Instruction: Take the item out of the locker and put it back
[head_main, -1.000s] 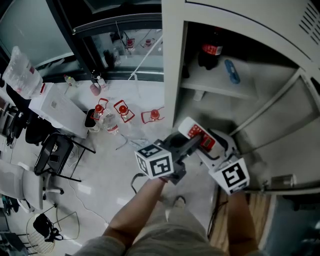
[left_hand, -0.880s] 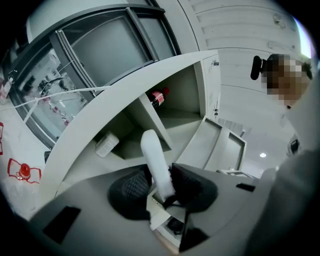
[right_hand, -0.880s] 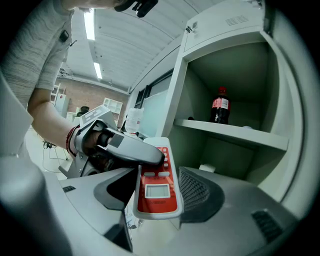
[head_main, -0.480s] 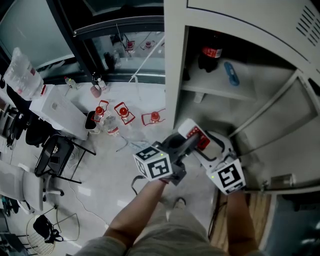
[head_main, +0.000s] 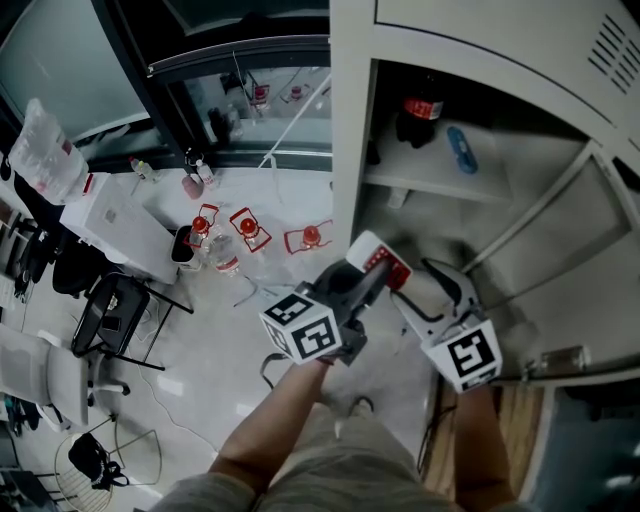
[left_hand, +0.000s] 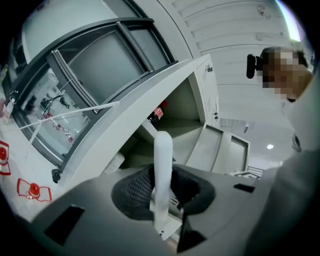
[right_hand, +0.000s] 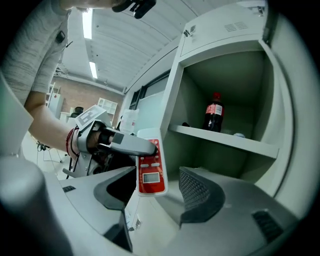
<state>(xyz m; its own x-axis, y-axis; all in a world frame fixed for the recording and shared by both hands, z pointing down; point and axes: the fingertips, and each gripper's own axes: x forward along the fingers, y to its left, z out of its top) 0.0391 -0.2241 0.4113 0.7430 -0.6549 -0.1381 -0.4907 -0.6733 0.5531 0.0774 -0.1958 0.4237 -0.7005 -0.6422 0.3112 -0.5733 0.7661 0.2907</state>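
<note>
A flat white device with a red face (head_main: 381, 263) hangs in front of the open locker (head_main: 345, 150). My left gripper (head_main: 368, 282) reaches in from the left and is shut on it. In the left gripper view the device (left_hand: 163, 170) stands edge-on, with the pads of that gripper (left_hand: 162, 186) against both its sides. My right gripper (head_main: 408, 290) is just right of it. In the right gripper view the device (right_hand: 150, 167) stands near the left jaw, and that gripper (right_hand: 155, 186) is open with a wide gap to the right pad.
A cola bottle (head_main: 420, 108) and a small blue object (head_main: 462, 145) stand on the locker shelf (head_main: 430, 178). The locker door (head_main: 560, 260) swings open at the right. On the floor to the left are water bottles, red tags (head_main: 248, 225), a white box (head_main: 120, 225) and a chair (head_main: 115, 310).
The left gripper's jaws have closed on the device. Device and left gripper have shifted slightly up and to the left; the right gripper stays close beside it.
</note>
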